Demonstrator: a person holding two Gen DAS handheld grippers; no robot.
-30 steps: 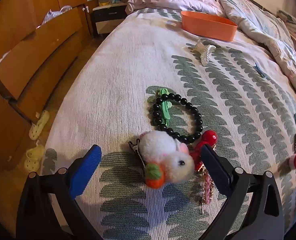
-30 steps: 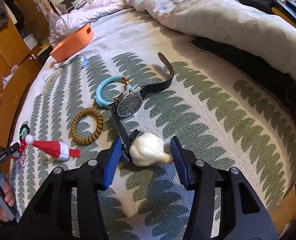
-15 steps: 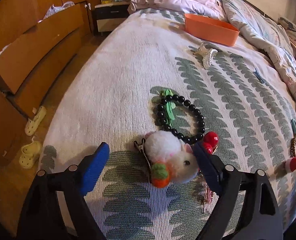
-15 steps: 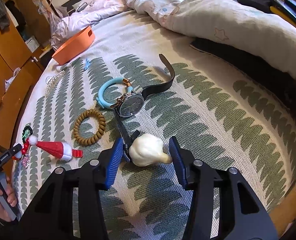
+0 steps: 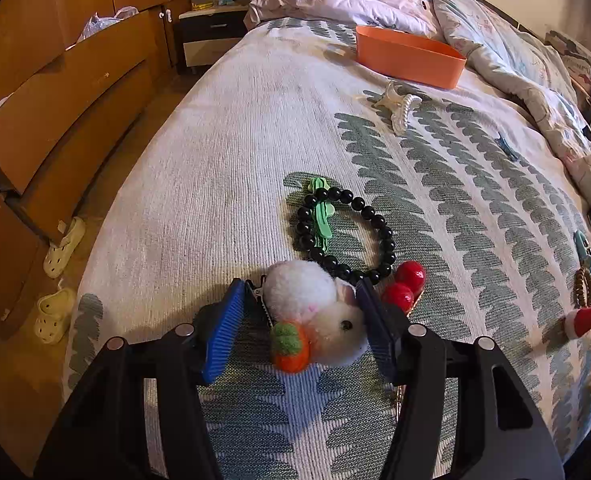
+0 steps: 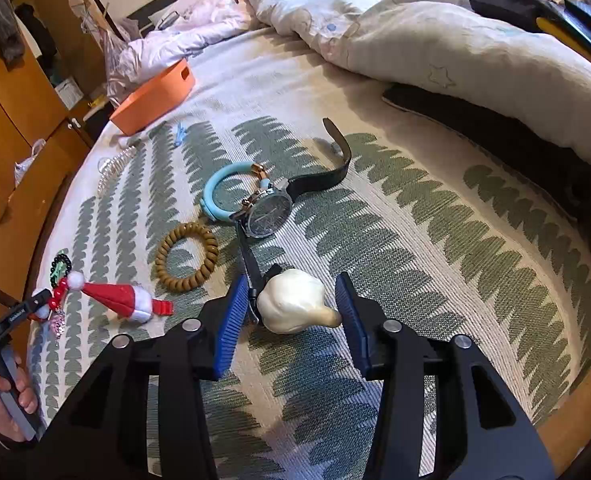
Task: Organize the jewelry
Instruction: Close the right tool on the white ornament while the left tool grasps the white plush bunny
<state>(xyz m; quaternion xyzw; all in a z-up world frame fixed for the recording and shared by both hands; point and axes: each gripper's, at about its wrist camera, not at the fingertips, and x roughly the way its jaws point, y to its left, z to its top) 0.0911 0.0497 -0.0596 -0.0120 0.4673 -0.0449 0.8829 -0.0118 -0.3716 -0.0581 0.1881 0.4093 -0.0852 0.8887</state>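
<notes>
Bed's strewn with trinkets: left gripper closing around the fluffy clip, right gripper closing, still gapped, on the pearly clip, both probably headed for the orange tray upper right.

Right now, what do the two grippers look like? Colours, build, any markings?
Both match: black plastic frames with cut-out arms, silver round screw heads at the joints, and ribbed blue pads on the fingers. That holds for the left gripper and the right gripper. In the right view the left gripper shows small white lettering, too small to read, and a grey handle. No cables or sleeves in view.
</notes>
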